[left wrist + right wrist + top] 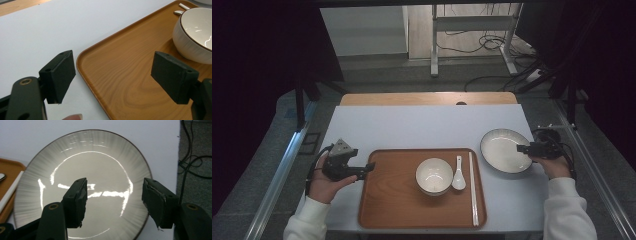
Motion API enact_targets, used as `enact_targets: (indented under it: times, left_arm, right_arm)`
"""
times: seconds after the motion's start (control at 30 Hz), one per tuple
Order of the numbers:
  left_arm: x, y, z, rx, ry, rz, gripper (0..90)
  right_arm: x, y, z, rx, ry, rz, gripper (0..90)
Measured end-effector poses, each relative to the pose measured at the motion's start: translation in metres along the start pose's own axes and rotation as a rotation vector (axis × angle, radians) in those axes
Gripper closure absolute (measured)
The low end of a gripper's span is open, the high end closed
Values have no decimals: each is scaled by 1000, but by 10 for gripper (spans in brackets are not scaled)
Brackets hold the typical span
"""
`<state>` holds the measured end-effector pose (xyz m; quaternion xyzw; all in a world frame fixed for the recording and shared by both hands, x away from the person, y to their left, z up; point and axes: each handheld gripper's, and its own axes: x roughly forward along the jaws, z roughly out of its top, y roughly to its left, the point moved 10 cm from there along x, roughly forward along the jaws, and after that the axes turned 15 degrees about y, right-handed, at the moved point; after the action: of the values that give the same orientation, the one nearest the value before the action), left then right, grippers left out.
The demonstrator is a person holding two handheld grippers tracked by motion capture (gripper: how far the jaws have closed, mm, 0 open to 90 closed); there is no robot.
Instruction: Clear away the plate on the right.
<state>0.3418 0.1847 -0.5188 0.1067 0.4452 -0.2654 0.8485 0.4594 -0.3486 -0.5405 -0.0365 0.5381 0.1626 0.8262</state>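
A person at a white table (pixel 422 125) works on a meal setting with a gripper in each hand. The wooden tray (pixel 392 200) already carries a white bowl (pixel 434 175), a white spoon (pixel 458 178) just beside it and a pair of white chopsticks (pixel 472 187) along the tray's right edge. The plate (pixel 505 150) lies on the table just right of the tray, apart from it. The right gripper (pixel 520 148) hovers over the plate's right rim, its jaws wide apart and holding nothing; the rim lies between them in the right gripper view (pixel 113 200). The left gripper (pixel 371 167) waits at the tray's left edge, jaws also spread and empty, one on either side of the tray's rim (pixel 86 75). By the look of it, the plate has yet to be gripped and moved.
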Motion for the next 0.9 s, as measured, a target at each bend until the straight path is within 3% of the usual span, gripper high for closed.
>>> enact_targets:
  times: [0.17,0.37,0.8,0.9]
  left_arm:
    - [0,0,0,1,2,-1,194]
    - [1,0,-1,3,6,-1,194]
    - [1,0,0,-1,3,0,194]
    - [1,0,0,1,5,1,194]
  right_arm:
    - [8,-16,-4,51,25,-13,372]
    - [22,-27,-11,95,70,16,373]
    - [33,-22,-12,118,116,83,441]
    - [33,-17,-12,118,124,117,477]
